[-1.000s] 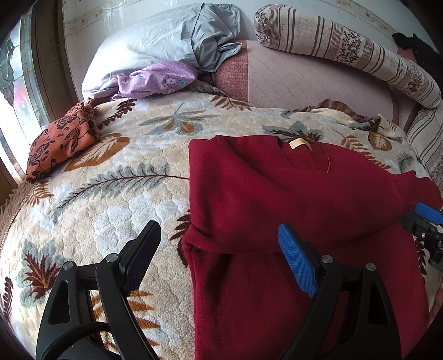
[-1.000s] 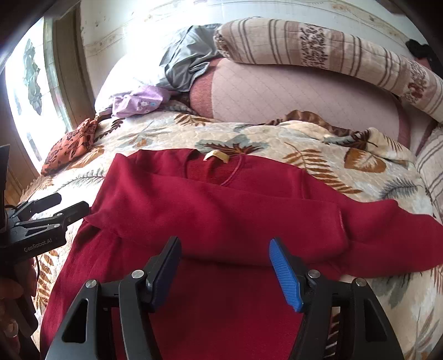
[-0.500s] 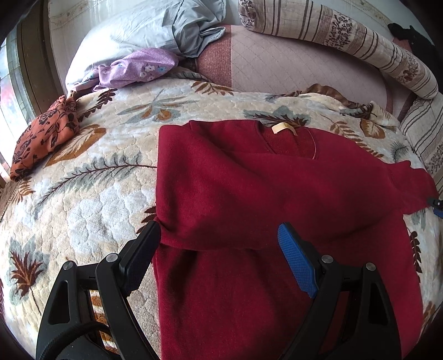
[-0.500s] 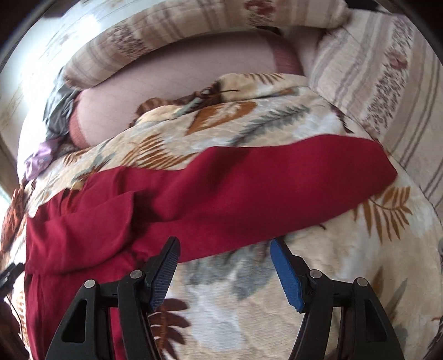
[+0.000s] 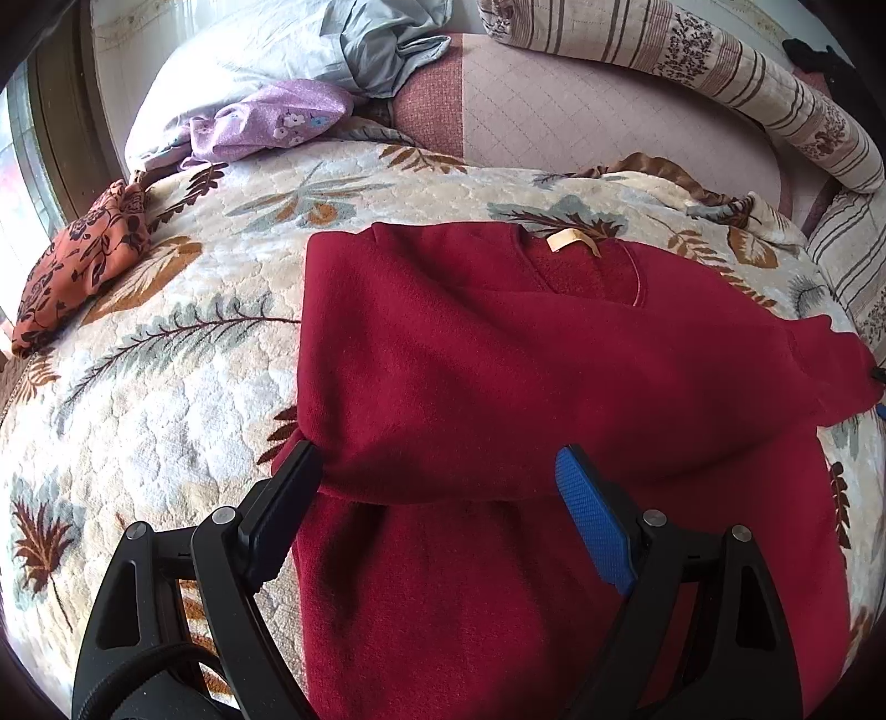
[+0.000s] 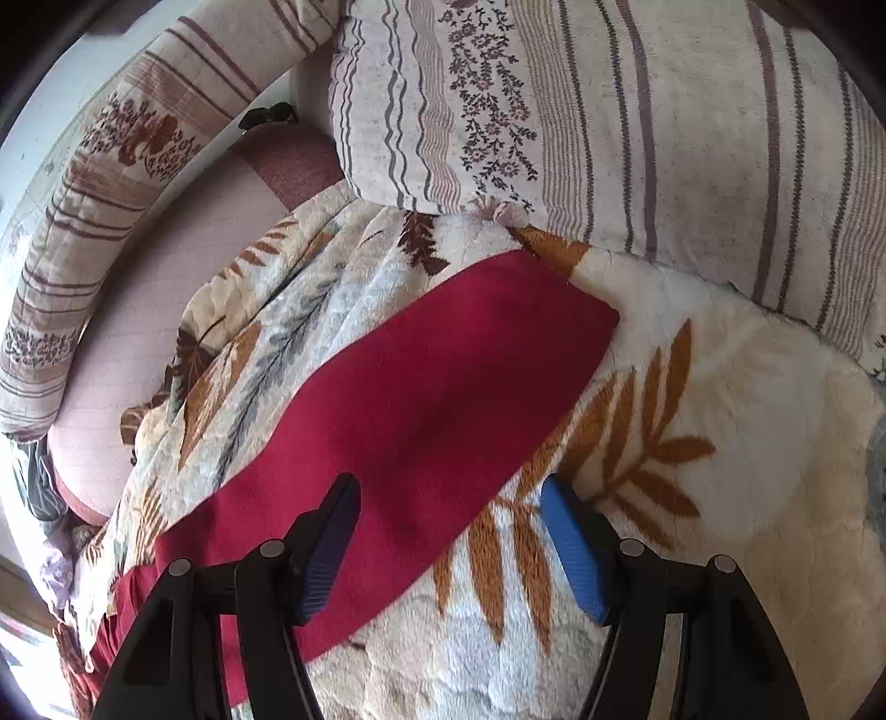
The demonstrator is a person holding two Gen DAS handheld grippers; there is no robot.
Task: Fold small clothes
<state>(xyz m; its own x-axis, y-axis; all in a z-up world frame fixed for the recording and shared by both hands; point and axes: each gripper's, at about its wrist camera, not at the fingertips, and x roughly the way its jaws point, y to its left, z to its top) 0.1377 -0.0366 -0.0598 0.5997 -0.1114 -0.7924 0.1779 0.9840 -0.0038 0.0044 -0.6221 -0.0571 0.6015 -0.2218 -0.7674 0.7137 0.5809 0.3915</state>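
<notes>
A dark red sweater (image 5: 498,387) lies on a leaf-patterned quilt (image 5: 166,387), collar label away from me, its left sleeve folded across the chest. My left gripper (image 5: 437,487) is open and hovers over the sweater's left side, above the lower edge of the folded sleeve. The right sleeve (image 6: 421,410) stretches out flat over the quilt (image 6: 720,443) in the right wrist view. My right gripper (image 6: 448,520) is open, low over the sleeve's lower edge, short of the cuff. Neither gripper holds anything.
An orange floral cloth (image 5: 77,260), a purple garment (image 5: 266,119) and a grey one (image 5: 382,50) lie at the bed's far left. Striped pillows (image 6: 637,122) and a rolled striped bolster (image 5: 692,72) border the bed at the right and back. A window is at the left.
My right gripper swung right, from over the sweater's body out along the right sleeve toward the cuff. My left gripper shifted right and closer, over the sweater's left side. Both stayed open.
</notes>
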